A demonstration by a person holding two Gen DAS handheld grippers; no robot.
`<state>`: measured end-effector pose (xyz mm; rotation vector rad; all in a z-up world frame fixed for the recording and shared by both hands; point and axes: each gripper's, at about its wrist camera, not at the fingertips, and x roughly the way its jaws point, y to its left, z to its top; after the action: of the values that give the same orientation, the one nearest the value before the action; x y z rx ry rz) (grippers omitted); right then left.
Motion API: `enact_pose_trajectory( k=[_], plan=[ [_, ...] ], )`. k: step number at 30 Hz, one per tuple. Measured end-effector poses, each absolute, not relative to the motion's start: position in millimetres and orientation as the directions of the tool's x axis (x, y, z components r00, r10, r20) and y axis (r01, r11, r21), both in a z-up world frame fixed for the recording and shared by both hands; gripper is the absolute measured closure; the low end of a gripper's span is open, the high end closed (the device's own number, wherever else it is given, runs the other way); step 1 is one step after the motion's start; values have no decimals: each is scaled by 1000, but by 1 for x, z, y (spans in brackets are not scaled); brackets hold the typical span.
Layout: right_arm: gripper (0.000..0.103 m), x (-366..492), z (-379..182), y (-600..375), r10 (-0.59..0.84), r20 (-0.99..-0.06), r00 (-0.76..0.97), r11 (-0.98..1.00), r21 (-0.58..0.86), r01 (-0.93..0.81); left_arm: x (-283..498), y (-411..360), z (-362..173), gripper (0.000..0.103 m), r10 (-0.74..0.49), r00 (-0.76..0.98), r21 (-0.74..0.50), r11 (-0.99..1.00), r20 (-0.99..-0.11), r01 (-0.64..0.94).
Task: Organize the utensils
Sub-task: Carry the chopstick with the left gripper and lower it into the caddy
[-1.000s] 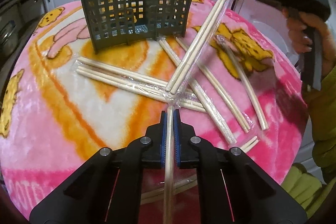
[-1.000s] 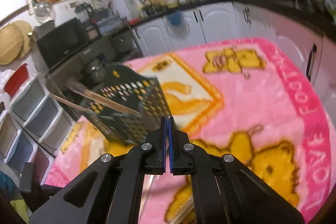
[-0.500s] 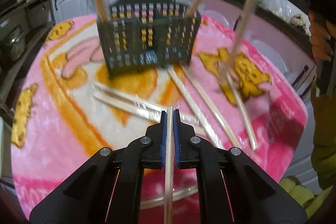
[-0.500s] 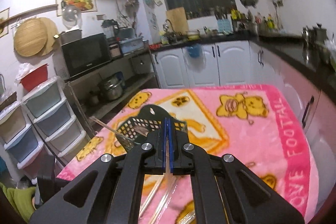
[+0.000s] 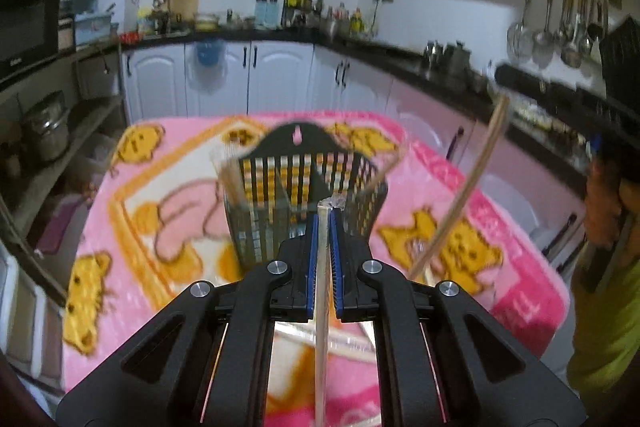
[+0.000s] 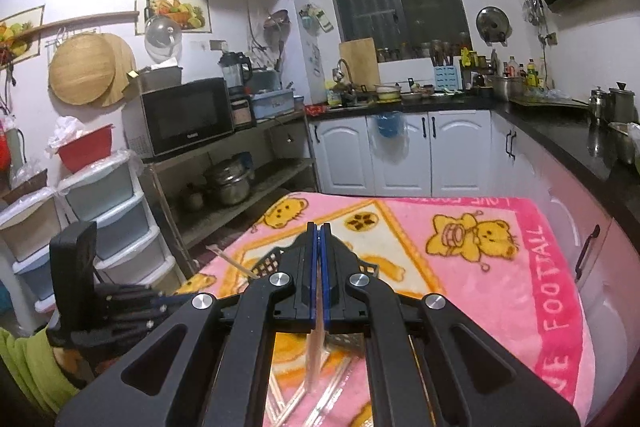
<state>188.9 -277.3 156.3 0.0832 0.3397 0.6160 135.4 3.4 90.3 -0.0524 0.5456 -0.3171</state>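
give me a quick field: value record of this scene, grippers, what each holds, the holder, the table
left hand-held gripper: shut on a wrapped chopstick pair, tip toward the holder
right hand-held gripper: shut on a second wrapped chopstick pair that hangs down below it
utensil holder: dark slotted basket, upright on the blanket, chopsticks already leaning inside
loose chopsticks: several wrapped pairs flat on the blanket
table cover: pink bear-print blanket
background: kitchen cabinets, microwave
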Motion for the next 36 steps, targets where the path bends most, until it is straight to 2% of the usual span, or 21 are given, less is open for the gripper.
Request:
enact_pose_trajectory(
  k=[12,24,36],
  plan=[
    [101,188,180,-277,569,-242,786,822,149,-550,152,-3,146,100,-334,865,-153,942,-375,297],
    [101,191,200,-274,577,-207,790,816,110,-568,168,-7,175,100,-345,887,-168,937,-307,306],
    [101,215,226,-270,550,-166,819,835,73,-546,189,-9,192,100,-291,919,-142,955,-265,262]
  ],
)
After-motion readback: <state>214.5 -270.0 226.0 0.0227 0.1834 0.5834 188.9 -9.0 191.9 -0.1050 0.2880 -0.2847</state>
